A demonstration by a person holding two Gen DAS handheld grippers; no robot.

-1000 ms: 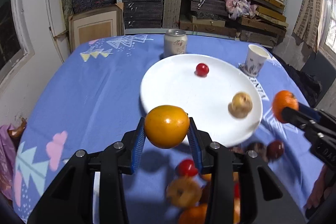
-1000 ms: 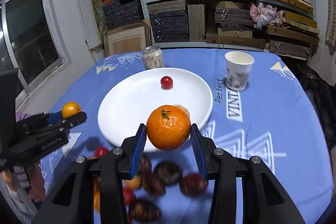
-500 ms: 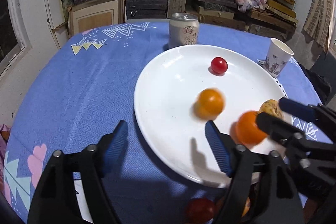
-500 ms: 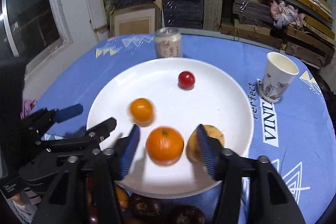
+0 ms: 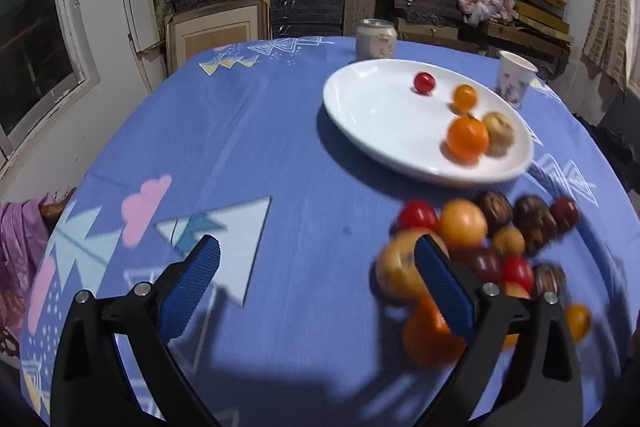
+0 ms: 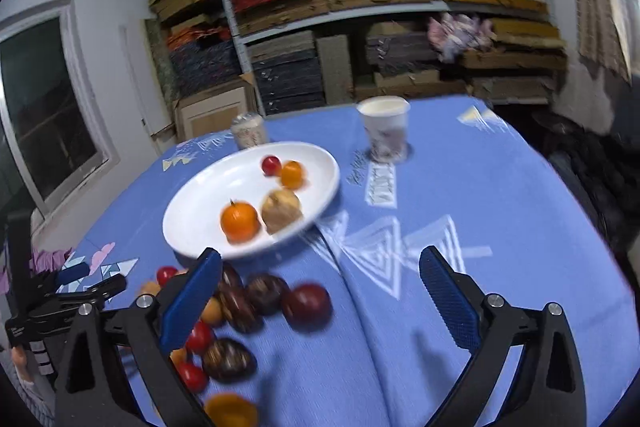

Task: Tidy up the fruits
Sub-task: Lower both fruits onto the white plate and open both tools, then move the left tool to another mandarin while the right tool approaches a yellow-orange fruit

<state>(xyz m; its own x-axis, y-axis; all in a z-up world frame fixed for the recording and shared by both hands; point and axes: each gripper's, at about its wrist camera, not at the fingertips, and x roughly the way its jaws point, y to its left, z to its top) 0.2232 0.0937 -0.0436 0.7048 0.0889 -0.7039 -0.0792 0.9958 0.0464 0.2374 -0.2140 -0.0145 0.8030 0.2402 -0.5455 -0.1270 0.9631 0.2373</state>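
Both claws opening, nothing between the jaws. White round plate (image 5: 360,115) holds four fruits. Loose fruit pile (image 5: 492,247) on blue worktop (image 5: 260,155): right of left claw (image 5: 316,279), left of right claw (image 6: 320,291). Left claw looks nearer.

On the table (image 5: 248,147), the plate (image 5: 372,119) holds four fruits (image 5: 467,139). Can (image 5: 376,38) at the plate's 12 o'clock, cup (image 5: 514,78) at 2 o'clock, loose fruit pile (image 5: 480,251) at 6 o'clock.
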